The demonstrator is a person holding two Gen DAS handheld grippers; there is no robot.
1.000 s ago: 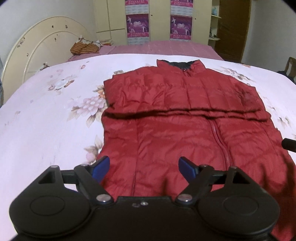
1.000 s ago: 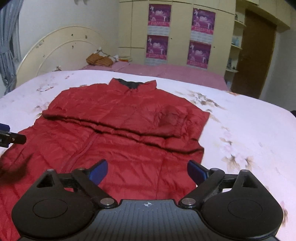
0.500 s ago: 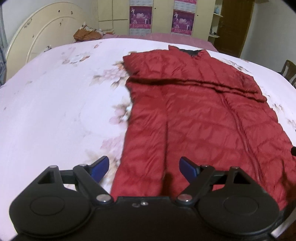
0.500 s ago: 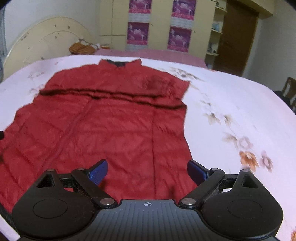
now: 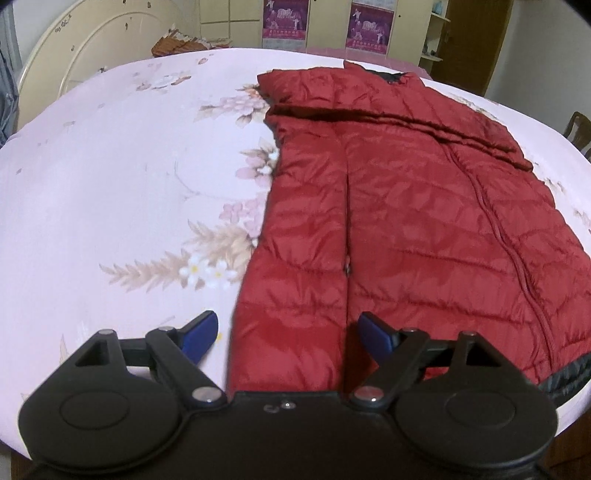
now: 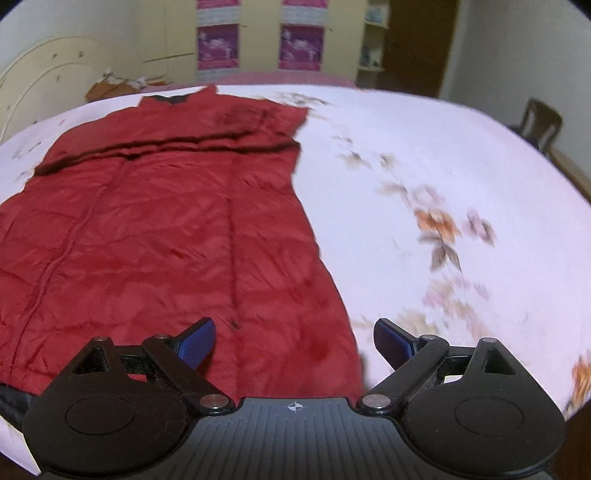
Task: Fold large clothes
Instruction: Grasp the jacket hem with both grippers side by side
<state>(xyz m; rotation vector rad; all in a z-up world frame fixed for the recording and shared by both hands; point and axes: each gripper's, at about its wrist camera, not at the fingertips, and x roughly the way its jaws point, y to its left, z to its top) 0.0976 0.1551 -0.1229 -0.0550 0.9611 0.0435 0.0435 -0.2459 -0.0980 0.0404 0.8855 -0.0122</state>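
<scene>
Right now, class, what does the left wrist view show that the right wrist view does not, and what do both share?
Only the left wrist view shows the left gripper open over the red padded jacket's left bottom corner. Only the right wrist view shows the right gripper open over the jacket's right bottom corner, with orange flowers printed beside it. Both share the jacket lying flat on the floral bedsheet, the headboard and purple posters.
</scene>
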